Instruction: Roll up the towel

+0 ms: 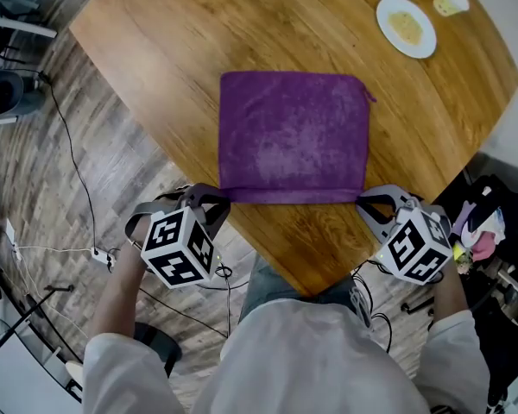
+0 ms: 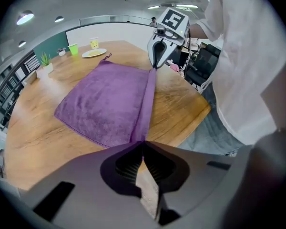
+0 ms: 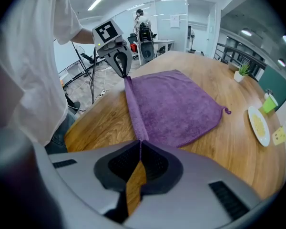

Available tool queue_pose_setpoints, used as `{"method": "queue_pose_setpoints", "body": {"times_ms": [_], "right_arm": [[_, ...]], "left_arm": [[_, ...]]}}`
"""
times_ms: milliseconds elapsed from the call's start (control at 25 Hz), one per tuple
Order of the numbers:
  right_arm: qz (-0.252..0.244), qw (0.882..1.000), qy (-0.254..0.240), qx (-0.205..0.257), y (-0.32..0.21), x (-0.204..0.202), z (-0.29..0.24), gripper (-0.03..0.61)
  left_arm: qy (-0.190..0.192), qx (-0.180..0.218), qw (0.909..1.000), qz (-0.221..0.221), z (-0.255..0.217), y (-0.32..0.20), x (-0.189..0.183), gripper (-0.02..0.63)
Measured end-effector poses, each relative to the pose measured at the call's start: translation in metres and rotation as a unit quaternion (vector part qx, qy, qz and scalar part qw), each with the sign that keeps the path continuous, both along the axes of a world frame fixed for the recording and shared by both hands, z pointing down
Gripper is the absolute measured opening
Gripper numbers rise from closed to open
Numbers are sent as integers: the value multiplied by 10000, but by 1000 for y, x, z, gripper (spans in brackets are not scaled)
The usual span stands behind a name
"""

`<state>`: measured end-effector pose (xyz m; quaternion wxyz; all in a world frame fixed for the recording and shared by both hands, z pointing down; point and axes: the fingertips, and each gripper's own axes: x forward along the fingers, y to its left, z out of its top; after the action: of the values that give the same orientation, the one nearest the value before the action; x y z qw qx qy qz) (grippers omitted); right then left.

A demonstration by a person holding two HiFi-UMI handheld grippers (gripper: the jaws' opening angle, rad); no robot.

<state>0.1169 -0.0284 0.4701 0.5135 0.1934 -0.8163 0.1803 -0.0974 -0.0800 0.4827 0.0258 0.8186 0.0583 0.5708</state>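
While both pairs of jaws are standing closed on cloth, the left gripper is pinching the near left corner of the purple towel and the right gripper is pinching the near right corner, each with only a thin tip of fabric showing between its pads. Between the two, the near hem is running as a taut, narrow band from one gripper to the other; it is probably lifting or folding over as a first turn, though the head view is not showing clearly whether it is already lying on the cloth behind it. Beyond that band the towel is lying flat and square on the wooden table, close to the edge nearest the person, with a small loop sticking out at its far right corner. Judging by its nap and the way the held edge is drooping, the cloth is looking light, soft and limp, not slippery, so it is likely needing a hold at both near corners at once, kept level, for the roll to be building evenly. Well apart at the far side, a white plate is sitting clear of the work.
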Motion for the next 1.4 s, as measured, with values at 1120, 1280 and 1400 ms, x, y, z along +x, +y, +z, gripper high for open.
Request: {"method": "queue_pose_setpoints", "body": {"times_ms": [1120, 1280, 1400], "right_arm": [[548, 9964, 205, 610, -48, 27, -10, 77], [231, 9981, 96, 567, -28, 10, -18, 75], [-85, 9983, 233, 523, -16, -1, -6, 75]], "left_arm": [[240, 543, 9970, -493, -12, -64, 0, 118], [295, 533, 9981, -126, -20, -32, 9, 110], [191, 650, 9976, 105, -7, -18, 13, 103]]}}
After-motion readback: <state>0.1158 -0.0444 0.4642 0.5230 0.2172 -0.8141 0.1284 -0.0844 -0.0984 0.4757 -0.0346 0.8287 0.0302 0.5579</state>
